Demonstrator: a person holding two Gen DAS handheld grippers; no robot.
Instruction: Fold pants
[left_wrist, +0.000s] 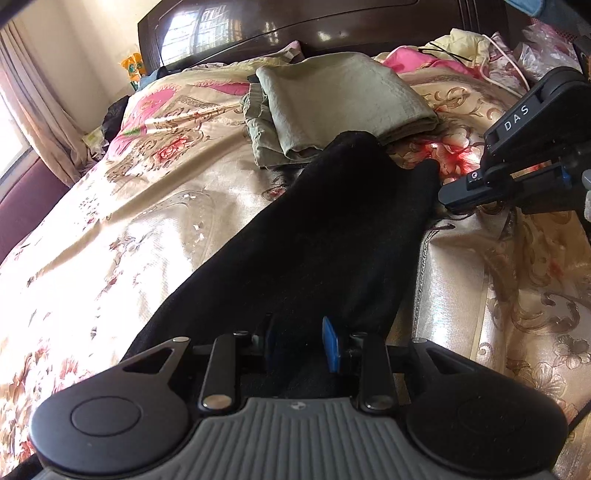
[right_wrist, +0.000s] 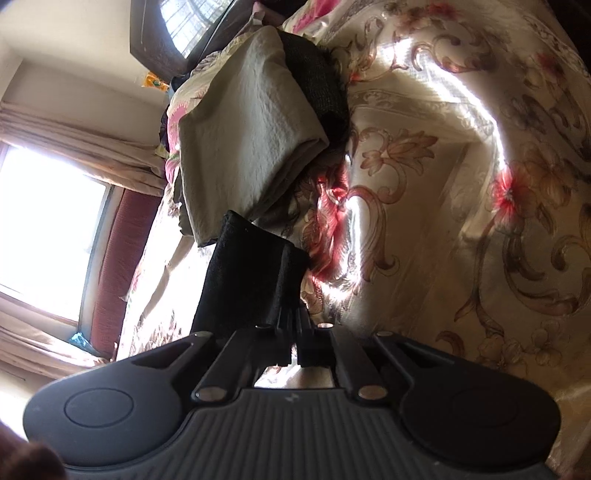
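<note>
A: Left wrist view: the black pants (left_wrist: 314, 240) are seen stretched from the bottom centre of the frame up toward the middle, over the floral bedspread (left_wrist: 122, 236). The left gripper (left_wrist: 301, 345) is found at the bottom centre, and its jaws are closed on the near end of the fabric, blue pads (left_wrist: 330, 343) pressed against the cloth.

B: And the far end?

A: At the right edge, the right gripper (left_wrist: 448, 197) is shown meeting the far corner of the pants, jaws brought together. Just above the pants, a folded olive-green cloth (left_wrist: 340, 99) is laid on the bed, with the dark wooden headboard (left_wrist: 332, 22) across the top of the frame.

B: What is shown in the right wrist view?

A: The right gripper (right_wrist: 295, 332) is seen at lower centre, jaws clamped on an edge of the black pants (right_wrist: 243, 273), which are held up in the middle of the frame. The olive-green cloth (right_wrist: 243, 136) is placed above them, upper left of centre, atop a dark knitted piece (right_wrist: 317, 85). The bedspread (right_wrist: 461, 184) fills the right half, and a bright window (right_wrist: 48, 229) is seen at the left edge.
</note>
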